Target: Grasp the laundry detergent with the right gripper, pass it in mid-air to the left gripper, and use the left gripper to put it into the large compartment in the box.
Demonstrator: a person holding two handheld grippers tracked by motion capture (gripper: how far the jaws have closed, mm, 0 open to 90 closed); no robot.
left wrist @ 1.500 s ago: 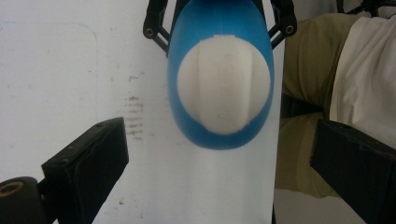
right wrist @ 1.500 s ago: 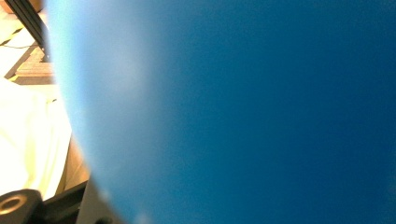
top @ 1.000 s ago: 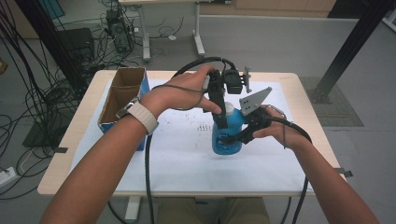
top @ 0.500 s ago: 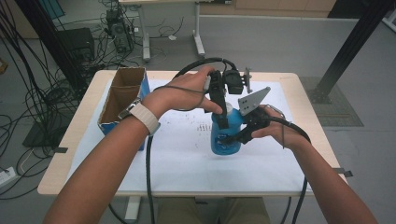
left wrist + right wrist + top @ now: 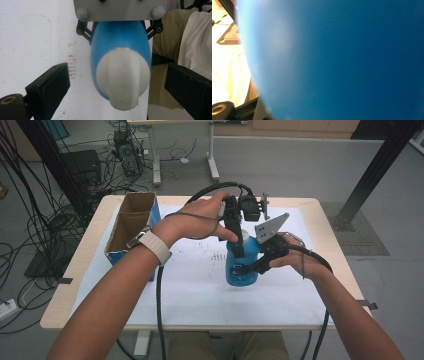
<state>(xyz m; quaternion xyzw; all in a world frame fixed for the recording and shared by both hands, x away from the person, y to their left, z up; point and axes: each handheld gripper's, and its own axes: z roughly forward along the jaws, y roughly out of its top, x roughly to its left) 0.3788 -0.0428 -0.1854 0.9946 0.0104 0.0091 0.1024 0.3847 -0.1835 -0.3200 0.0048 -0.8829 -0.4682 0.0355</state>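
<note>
- While a blue bottle stands upright near the middle of a white sheet on the bench, a person works on it with a tool in each hand.
- Seen from the high view, the right tool comes in level from the right side and is clamped on the bottle's body, low down; its grey three-cornered plate sticks up beside the bottle's shoulder.
- Along the right tool view, the blue wall of the bottle sits pressed up close against the camera, blurred, with one black jaw at the bottom left corner.
- From above, the left tool points down over the bottle's top, held by the left hand, which wears a pale wrist strap.
- Looking along the left tool, its two black jaws stand wide apart, one on either side of the bottle's white cap; neither touches it, so this tool grips nothing.
- Below the cap in that view are the blue body and the other tool's plate and black links around it.
- At the bench's left edge stands an open cardboard box with a blue side, well apart from the bottle.
- Small dark marks dot the sheet just left of the bottle.
</note>
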